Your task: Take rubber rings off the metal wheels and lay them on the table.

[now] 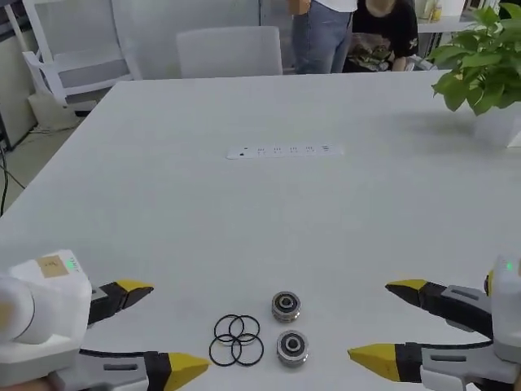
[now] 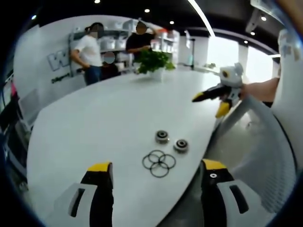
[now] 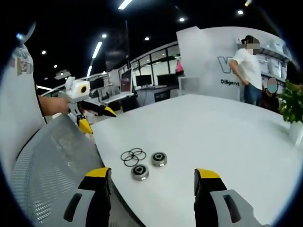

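Rubber rings [image 1: 237,340] lie at 9 o'clock of metal wheels [image 1: 286,305]. Left tool [image 1: 172,326], right tool [image 1: 372,319] agape, empty. One should pin a wheel, other peel gently.

Rubber rings [image 1: 237,340] black; metal wheels [image 1: 286,305] silver with dark centres; table [image 1: 163,204] plain pale grey-white; power strip [image 1: 285,151] white; plant [image 1: 480,65] green-leaved; mesh chair [image 3: 52,165] grey — left gripper [image 1: 175,326] and right gripper [image 1: 370,320] alike, yellow tips on black jaws, white-and-grey bodies, small green light apiece.

We see bright ceiling lights [image 2: 147,10] at twelve o'clock, soft shadows on the table [image 1: 163,212], and fisheye bending at gripper-view edges.
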Tool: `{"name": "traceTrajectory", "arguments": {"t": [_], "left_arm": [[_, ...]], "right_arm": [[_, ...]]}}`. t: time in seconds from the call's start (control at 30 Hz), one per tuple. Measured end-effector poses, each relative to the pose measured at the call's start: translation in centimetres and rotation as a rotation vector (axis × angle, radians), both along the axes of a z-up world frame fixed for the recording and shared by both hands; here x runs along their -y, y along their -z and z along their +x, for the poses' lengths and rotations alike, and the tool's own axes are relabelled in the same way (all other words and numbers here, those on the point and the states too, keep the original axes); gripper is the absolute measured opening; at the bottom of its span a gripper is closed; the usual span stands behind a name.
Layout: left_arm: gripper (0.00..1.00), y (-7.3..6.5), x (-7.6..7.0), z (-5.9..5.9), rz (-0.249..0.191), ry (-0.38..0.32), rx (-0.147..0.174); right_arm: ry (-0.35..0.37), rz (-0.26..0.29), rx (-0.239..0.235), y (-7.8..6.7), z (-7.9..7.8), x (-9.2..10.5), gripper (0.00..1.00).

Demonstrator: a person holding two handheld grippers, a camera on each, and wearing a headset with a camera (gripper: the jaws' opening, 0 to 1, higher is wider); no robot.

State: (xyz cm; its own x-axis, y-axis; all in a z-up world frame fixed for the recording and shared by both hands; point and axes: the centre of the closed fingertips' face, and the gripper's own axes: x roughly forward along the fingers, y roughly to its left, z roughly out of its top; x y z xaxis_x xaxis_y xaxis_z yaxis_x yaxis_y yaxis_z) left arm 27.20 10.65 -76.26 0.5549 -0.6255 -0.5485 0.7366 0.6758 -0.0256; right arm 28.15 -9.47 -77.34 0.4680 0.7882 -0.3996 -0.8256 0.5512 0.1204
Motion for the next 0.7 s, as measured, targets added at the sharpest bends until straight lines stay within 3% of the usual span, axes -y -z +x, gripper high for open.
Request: {"name": "traceTrajectory", "arguments": {"t": [0.7], "left_arm": [[0.75,-0.04,-0.24,-0.17,-0.001,-0.031,0.008]], "right_arm": [[-0.008,-0.034,0.011,0.16,-0.23,-0.16,0.7]]}}
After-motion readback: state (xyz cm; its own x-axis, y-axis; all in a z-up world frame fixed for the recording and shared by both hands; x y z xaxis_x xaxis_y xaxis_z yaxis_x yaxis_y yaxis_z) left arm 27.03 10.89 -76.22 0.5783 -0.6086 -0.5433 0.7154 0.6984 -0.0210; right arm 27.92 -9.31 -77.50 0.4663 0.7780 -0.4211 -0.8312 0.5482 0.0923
